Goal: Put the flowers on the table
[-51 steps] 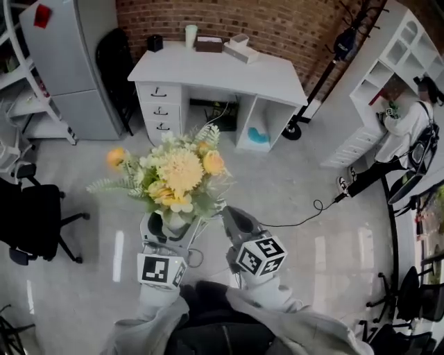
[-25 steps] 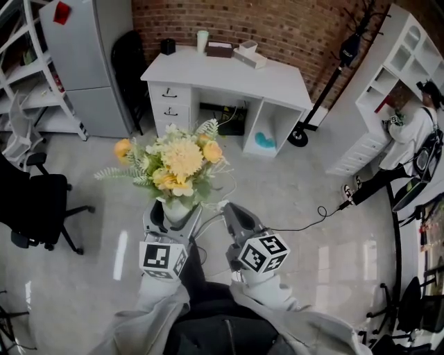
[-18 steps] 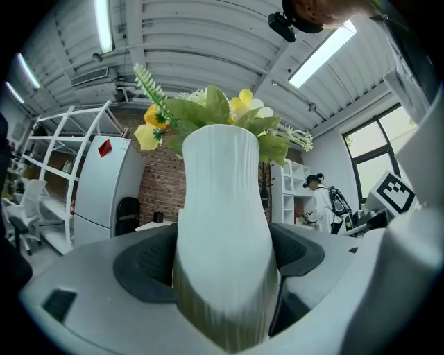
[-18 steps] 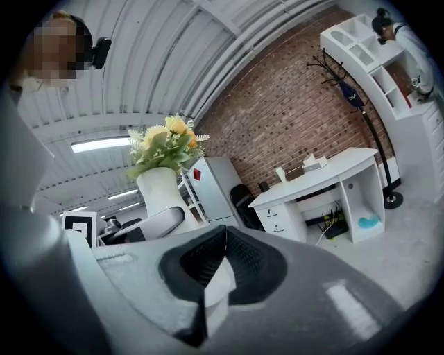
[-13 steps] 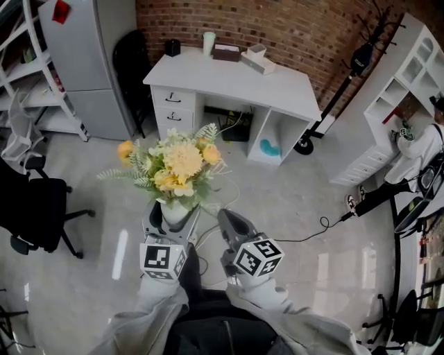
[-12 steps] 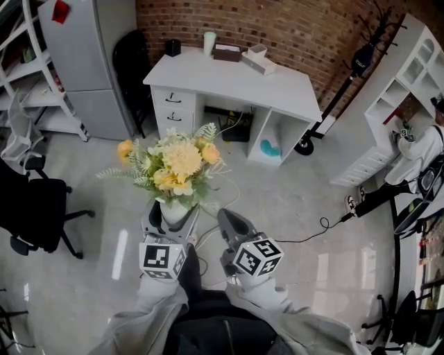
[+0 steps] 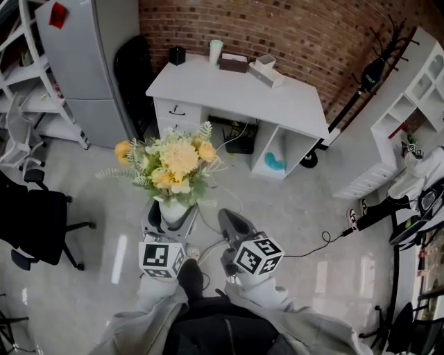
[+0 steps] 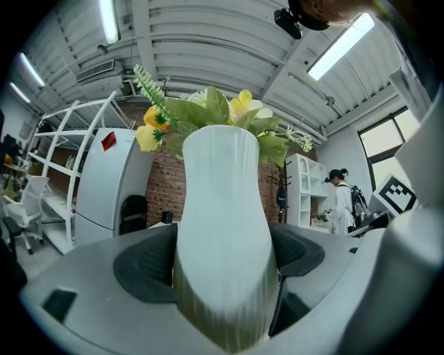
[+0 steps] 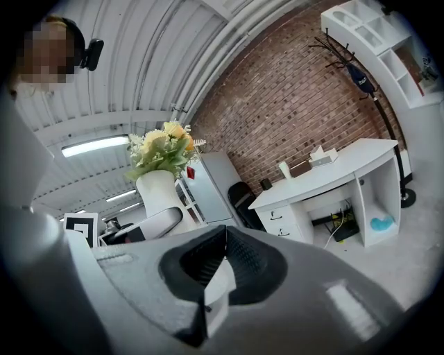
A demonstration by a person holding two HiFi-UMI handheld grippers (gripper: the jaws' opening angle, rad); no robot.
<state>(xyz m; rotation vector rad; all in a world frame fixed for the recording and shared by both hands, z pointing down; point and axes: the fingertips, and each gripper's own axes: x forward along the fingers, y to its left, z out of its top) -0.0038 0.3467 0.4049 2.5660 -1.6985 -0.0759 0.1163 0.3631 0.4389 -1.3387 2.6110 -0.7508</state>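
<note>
The rear wall [image 7: 291,31] is red-brown brick. The floor [image 7: 305,208] is glossy pale grey and reflects light streaks; a black cable [image 7: 323,242] lies across it.

A white bench [image 7: 229,90] stands against the brick wall, with drawers [image 7: 173,114] at its left and open compartments [image 7: 277,149] at its right. A tall grey cabinet [image 7: 80,59] stands to its left, and a black chair [image 7: 135,73] sits between the two. White open shelving [image 7: 416,90] lines the right side, beside a black coat stand [image 7: 371,73]. A black office chair [image 7: 35,218] stands at the left edge.

The ceiling [image 8: 208,41] is ribbed and carries tube lights [image 8: 107,21]. A window [image 8: 388,149] is set in the side wall.
</note>
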